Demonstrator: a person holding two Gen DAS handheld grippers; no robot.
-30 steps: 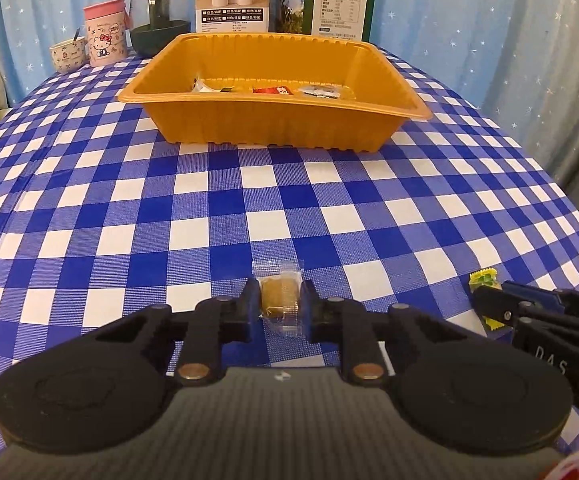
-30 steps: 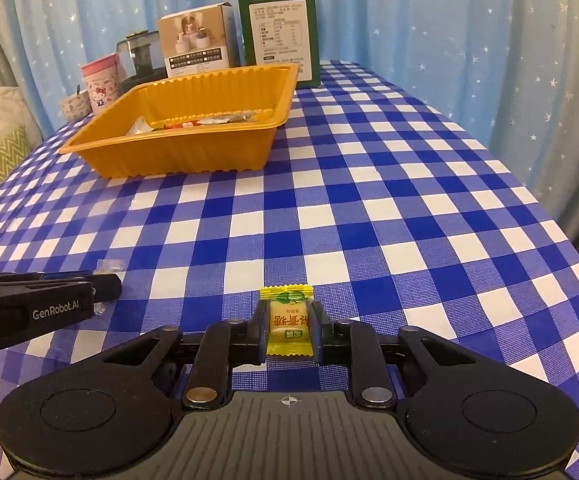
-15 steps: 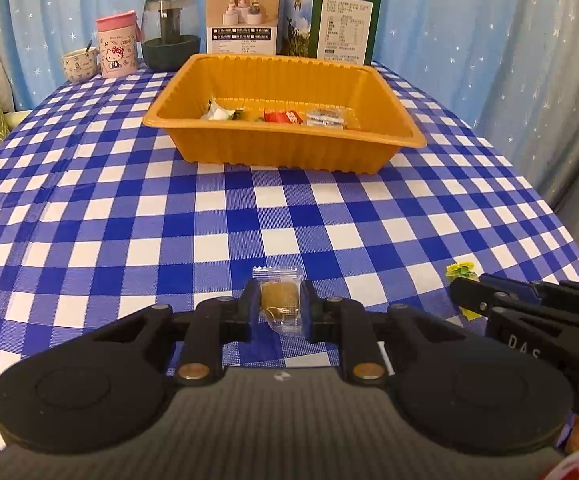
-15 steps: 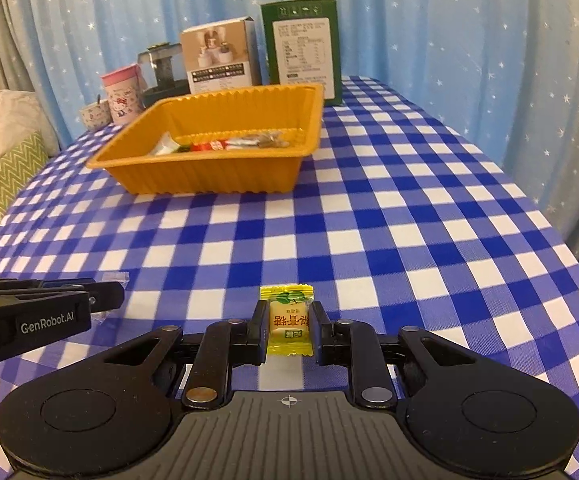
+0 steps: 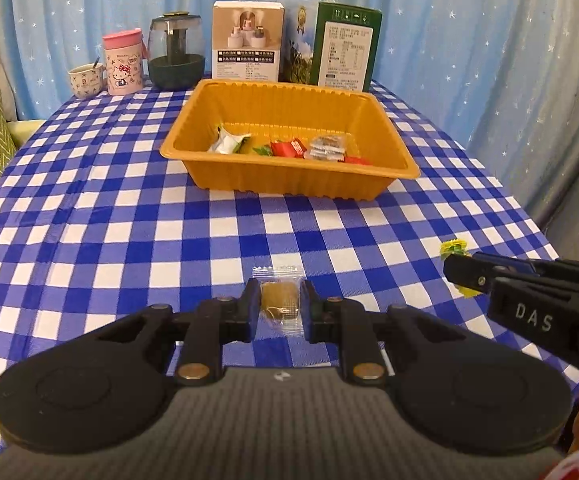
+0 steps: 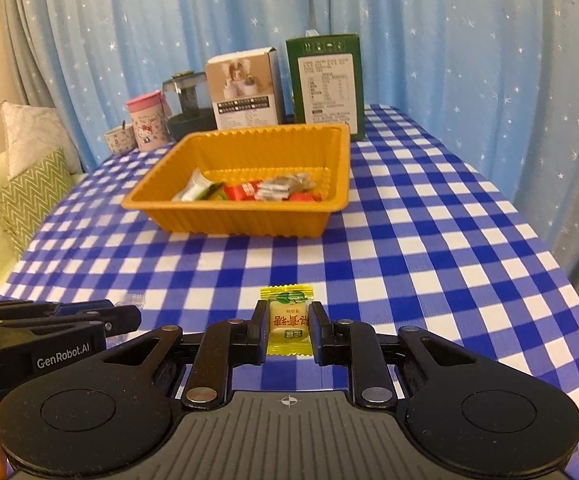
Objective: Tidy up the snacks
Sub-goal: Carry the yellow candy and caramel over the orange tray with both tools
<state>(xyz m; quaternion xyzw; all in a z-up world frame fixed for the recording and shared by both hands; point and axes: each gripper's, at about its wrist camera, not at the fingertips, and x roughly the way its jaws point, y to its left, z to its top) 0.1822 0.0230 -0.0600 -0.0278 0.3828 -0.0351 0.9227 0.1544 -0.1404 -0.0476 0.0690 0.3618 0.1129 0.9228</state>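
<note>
Candies held clear of the cloth: left gripper clamps a brown sweet, right gripper a yellow one. Both sit above the table's near edge, aimed at the tray toward the far edge, presumably for dropping in.

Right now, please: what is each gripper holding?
Left gripper: closed on clear-wrapped brown candy.
Right gripper: closed on yellow-wrapped candy.

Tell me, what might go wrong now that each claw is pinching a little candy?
The left gripper holds the clear-wrapped candy mostly by slippery wrapper, so it might slide out before reaching the orange tray. The right gripper with the yellow candy travels close beside it; both heading for the tray, they could bump.
</note>
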